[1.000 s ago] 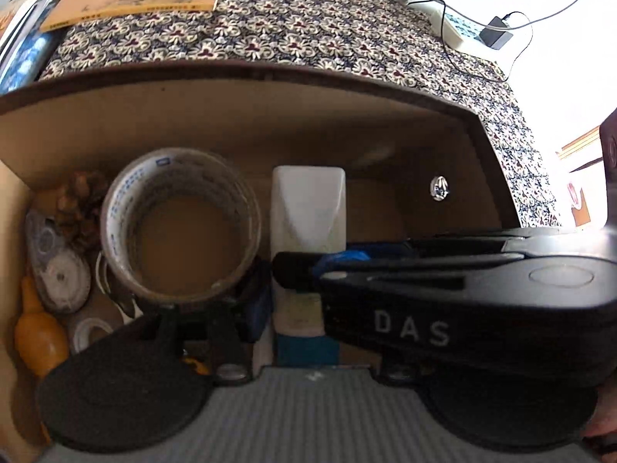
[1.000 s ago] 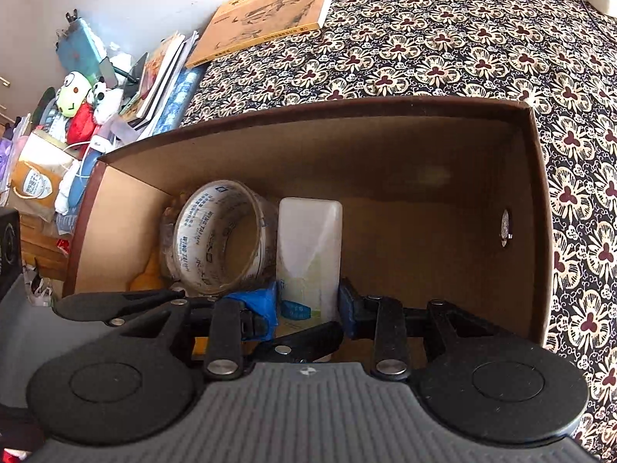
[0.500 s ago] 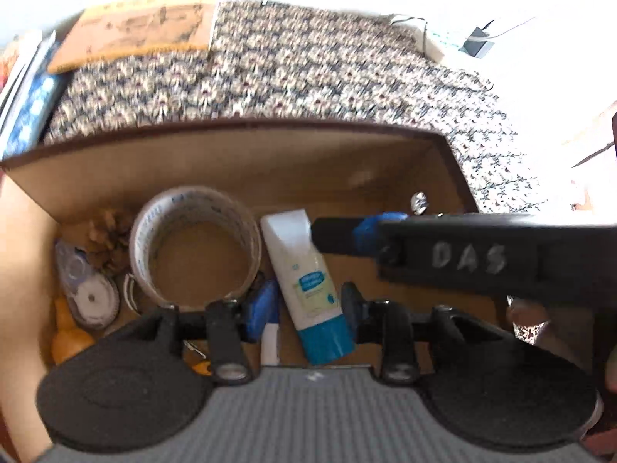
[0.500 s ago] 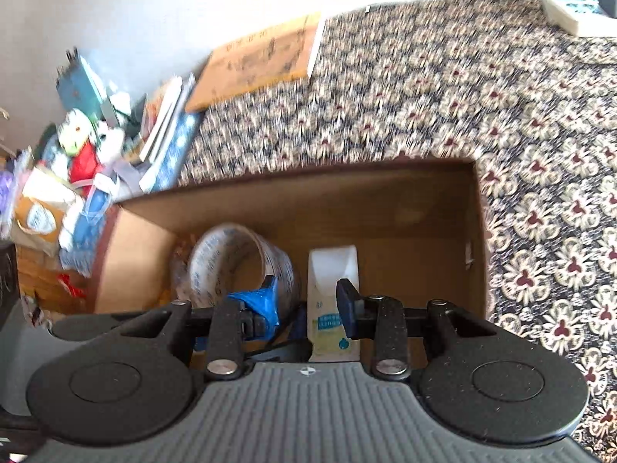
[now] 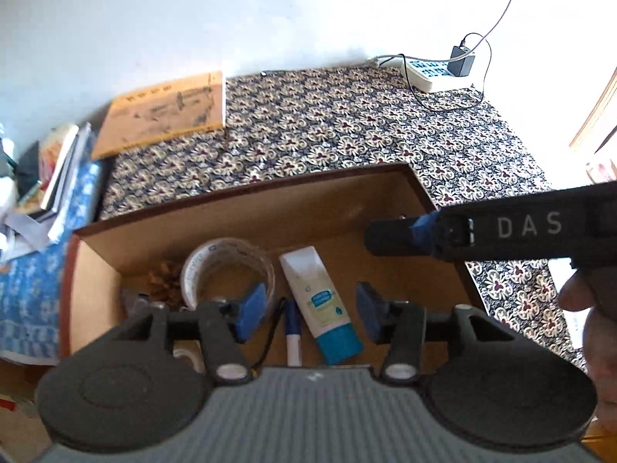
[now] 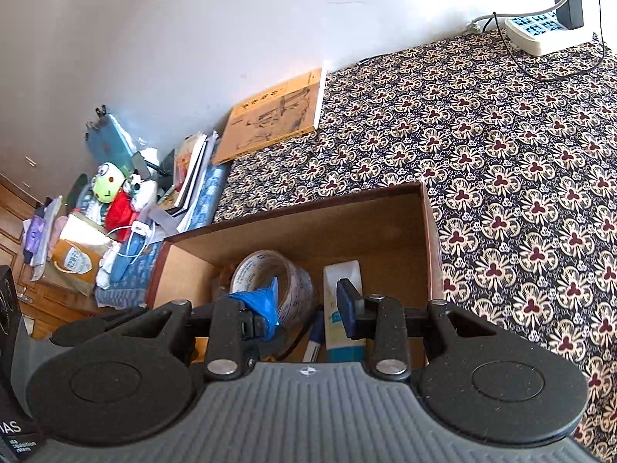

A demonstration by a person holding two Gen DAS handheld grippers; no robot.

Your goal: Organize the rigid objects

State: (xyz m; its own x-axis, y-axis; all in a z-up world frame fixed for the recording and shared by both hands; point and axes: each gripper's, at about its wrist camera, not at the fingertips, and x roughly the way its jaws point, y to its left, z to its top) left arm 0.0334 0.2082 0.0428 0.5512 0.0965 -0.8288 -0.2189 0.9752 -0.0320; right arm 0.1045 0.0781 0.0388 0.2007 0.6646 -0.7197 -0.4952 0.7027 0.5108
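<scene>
The cardboard box [image 5: 270, 208] sits on the patterned cloth [image 5: 347, 127], and the things being sorted lie in its left and middle parts: one roll of clear packing tape [image 5: 227, 266] standing on edge, one white tube with a blue cap [image 5: 320, 305] lying just right of it, one marker pen [image 5: 292, 328] between them at the near side, and one pine cone [image 5: 164, 279] to the far left of the roll. The right part of the box floor is bare.

Both grippers hang above the box and carry nothing. The left gripper [image 5: 308, 308] has its fingers spread wide; the right gripper [image 6: 308, 305] is likewise parted and empty. This looks like the gap between placements, the tube seemingly set down.

The next move probably calls for turning away from the box to find another rigid item; none lies loose on the cloth except one yellow book [image 5: 166, 112] at the far left and one power strip [image 5: 428, 73] at the far right.
</scene>
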